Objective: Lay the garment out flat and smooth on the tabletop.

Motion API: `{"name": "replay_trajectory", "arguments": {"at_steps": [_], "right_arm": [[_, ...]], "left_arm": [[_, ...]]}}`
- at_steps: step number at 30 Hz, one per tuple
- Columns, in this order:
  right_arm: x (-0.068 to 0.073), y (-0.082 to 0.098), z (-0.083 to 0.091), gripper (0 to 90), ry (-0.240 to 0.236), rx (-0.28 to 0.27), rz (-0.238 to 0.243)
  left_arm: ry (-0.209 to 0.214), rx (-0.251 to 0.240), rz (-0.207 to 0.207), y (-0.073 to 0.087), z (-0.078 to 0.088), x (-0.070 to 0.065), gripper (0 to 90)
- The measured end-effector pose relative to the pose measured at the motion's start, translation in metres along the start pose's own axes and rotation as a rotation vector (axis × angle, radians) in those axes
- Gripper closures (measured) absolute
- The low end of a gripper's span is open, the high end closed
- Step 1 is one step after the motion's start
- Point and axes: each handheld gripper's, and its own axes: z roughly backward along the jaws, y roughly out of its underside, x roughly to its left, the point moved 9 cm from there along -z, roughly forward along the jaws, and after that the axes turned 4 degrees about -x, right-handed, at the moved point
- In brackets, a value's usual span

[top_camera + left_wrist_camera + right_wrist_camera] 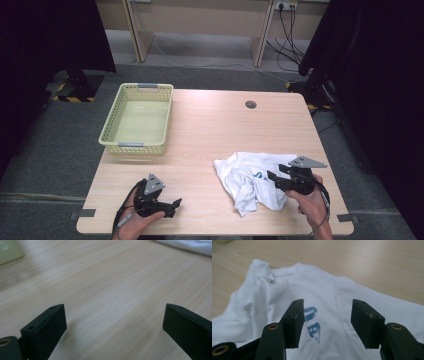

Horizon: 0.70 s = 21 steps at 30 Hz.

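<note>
item 1, right claw (273, 179): held in the right hand (311, 200) over the near right part of the table (210, 130); jaws are seen parted in the right gripper view, released, with nothing pinched between them; no earlier state is recorded here. item 2, white t-shirt (247, 177): crumpled and laid on the table directly under and ahead of the right claw; in the right gripper view (287, 295) the cloth is spread below and beyond both jaws, and a blue print (312, 323) is seen in the gap between them, closer to the jaw on the left of that view; whether the jaw tips touch the cloth cannot be told. item 3, left claw (176, 204): held in the left hand (137, 220) at the near left of the table, well apart from the right claw, pointed toward the t-shirt; jaws are seen spread wide in the left gripper view, released, with bare wood between them and nothing gripped. an edge of the white cloth (190, 246) is seen far ahead of this claw, at the upper right of its view. item 4, yellow basket (137, 120): perforated plastic, set on the far left of the table, beyond the left claw and well apart from both claws; a pale blurred corner of it (10, 251) is seen at the upper left of the left gripper view. item 5, round hole (251, 104): set in the tabletop, far beyond the right claw and the t-shirt.
</note>
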Motion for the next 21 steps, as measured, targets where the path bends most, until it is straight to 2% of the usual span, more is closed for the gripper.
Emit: {"name": "replay_trajectory", "arguments": {"at_steps": [4, 6, 12, 13, 15, 17, 21], "right_arm": [[-0.01, 0.011, -0.008, 43.5, 0.025, 0.038, 0.001], [-0.013, 0.016, -0.013, 42.8, 0.035, 0.056, 0.005], [-0.018, 0.025, -0.02, 41.6, 0.049, 0.091, 0.018], [-0.019, 0.027, -0.021, 41.2, 0.05, 0.097, 0.012], [-0.019, 0.029, -0.022, 40.3, 0.048, 0.106, 0.003], [-0.02, 0.03, -0.023, 39.8, 0.042, 0.097, 0.005], [-0.022, 0.03, -0.022, 39.7, 0.044, 0.094, -0.007]], "left_arm": [[0.105, -0.007, -0.013, -0.017, -0.011, -0.03, 6.3], [0.139, -0.012, -0.012, -0.027, -0.017, -0.039, 9.0], [0.183, -0.034, -0.024, -0.052, -0.036, -0.06, 14.3], [0.204, -0.032, -0.037, -0.059, -0.042, -0.068, 14.5], [0.215, -0.031, -0.04, -0.062, -0.046, -0.072, 15.0], [0.231, -0.021, -0.039, -0.067, -0.055, -0.077, 15.5], [0.232, 0.01, -0.055, -0.074, -0.073, -0.085, 15.7]]}}
